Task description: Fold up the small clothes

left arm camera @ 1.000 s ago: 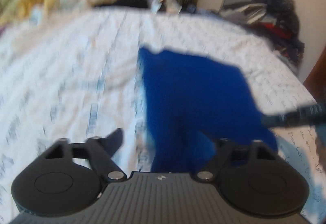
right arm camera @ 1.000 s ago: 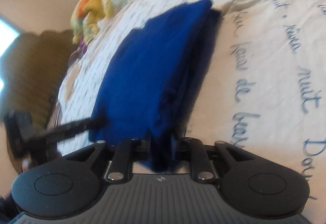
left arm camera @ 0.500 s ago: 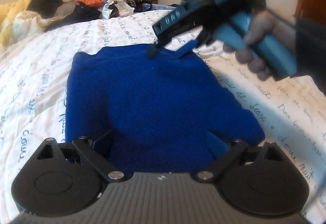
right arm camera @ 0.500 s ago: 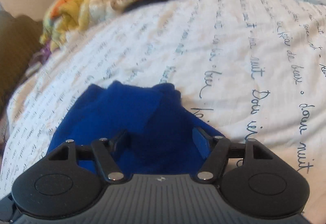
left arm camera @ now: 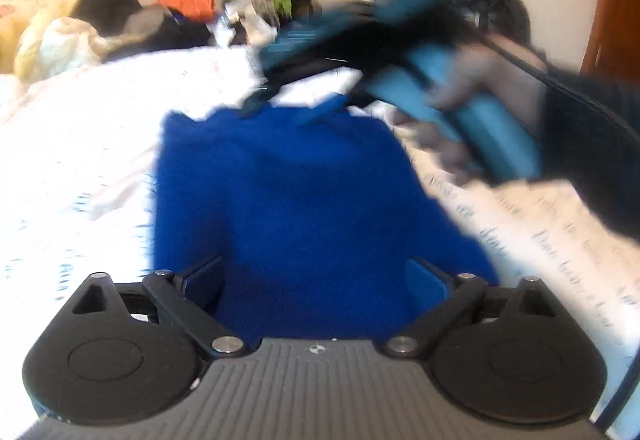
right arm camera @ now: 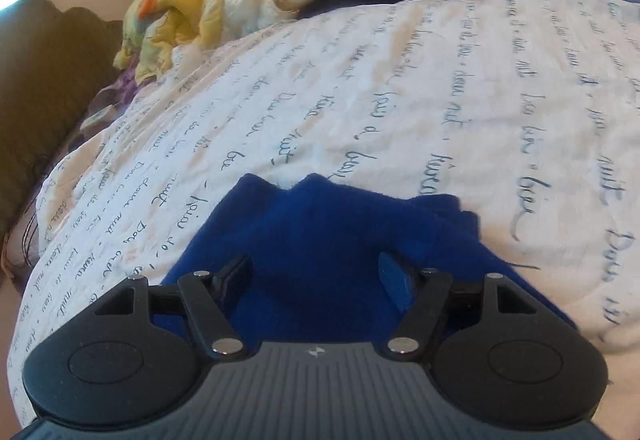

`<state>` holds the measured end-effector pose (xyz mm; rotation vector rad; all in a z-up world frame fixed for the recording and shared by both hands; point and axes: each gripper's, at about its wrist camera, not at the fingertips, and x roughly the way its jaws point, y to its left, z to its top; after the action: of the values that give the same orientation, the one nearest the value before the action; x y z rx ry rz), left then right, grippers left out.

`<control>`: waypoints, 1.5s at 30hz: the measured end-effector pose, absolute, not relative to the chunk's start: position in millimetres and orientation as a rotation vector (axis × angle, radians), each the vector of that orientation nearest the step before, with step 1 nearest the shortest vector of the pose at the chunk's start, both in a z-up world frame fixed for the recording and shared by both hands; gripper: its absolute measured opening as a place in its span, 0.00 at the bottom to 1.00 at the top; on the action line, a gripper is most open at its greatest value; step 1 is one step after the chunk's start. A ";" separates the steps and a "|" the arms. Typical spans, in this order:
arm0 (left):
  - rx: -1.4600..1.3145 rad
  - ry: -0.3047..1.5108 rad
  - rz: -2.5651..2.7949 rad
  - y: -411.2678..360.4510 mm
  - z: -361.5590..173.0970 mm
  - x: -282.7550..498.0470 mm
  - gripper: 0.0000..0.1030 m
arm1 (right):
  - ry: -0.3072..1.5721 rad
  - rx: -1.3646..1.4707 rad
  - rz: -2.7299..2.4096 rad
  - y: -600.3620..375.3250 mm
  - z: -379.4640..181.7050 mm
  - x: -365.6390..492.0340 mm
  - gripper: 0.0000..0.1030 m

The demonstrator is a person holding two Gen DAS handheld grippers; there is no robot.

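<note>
A folded royal-blue garment [left arm camera: 304, 200] lies flat on the white bedsheet with blue script [left arm camera: 80, 160]. My left gripper [left arm camera: 316, 280] is open, its fingers spread over the garment's near edge, holding nothing. My right gripper [right arm camera: 316, 276] is open over the garment [right arm camera: 320, 240] at its far end. In the left wrist view the right gripper [left arm camera: 292, 108] shows blurred, tips over the garment's far edge, held by a hand [left arm camera: 480, 108].
Piled clothes and a yellow blanket [right arm camera: 188, 16] lie along the bed's far side by the wall. A brown couch [right arm camera: 44, 88] stands at the left in the right wrist view. A wooden door [left arm camera: 612, 8] is at the right.
One second ago my right gripper was shut on the garment's edge; it has let go and now sits open. My left gripper has swung over the near edge.
</note>
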<state>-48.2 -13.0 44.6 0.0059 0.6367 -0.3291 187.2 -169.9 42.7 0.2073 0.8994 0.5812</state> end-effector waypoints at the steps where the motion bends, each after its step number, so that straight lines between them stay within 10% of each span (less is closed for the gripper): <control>1: 0.023 0.602 -0.317 -5.3 48.4 -59.6 0.97 | 0.871 0.251 0.617 -182.7 54.3 170.2 0.69; 13: 0.303 0.624 -0.226 13.1 23.1 -97.1 0.78 | 0.960 0.476 0.683 -265.7 45.2 34.6 0.69; 20: 0.195 0.644 -0.216 19.5 23.3 -87.5 0.61 | 1.030 0.334 0.645 -248.2 34.6 31.1 0.28; 27: 0.214 0.643 -0.214 18.1 23.1 -90.3 0.59 | 1.027 0.366 0.630 -265.3 43.8 23.2 0.27; 31: 0.152 0.654 -0.235 17.3 24.5 -85.6 0.27 | 1.053 0.334 0.644 -258.5 33.7 24.5 0.26; 34: 0.134 0.668 -0.223 16.1 28.8 -82.8 0.17 | 1.041 0.296 0.645 -258.9 40.7 26.7 0.05; 41: 0.103 0.692 -0.222 25.2 27.8 -85.6 0.18 | 1.043 0.260 0.604 -283.6 31.4 23.5 0.06; 45: 0.081 0.731 -0.249 35.7 46.2 -92.0 0.30 | 1.047 0.333 0.606 -291.7 49.7 29.2 0.24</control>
<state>-92.0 35.7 46.2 0.0814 0.7314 -0.2494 29.2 -291.7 49.7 0.3327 1.0466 0.6056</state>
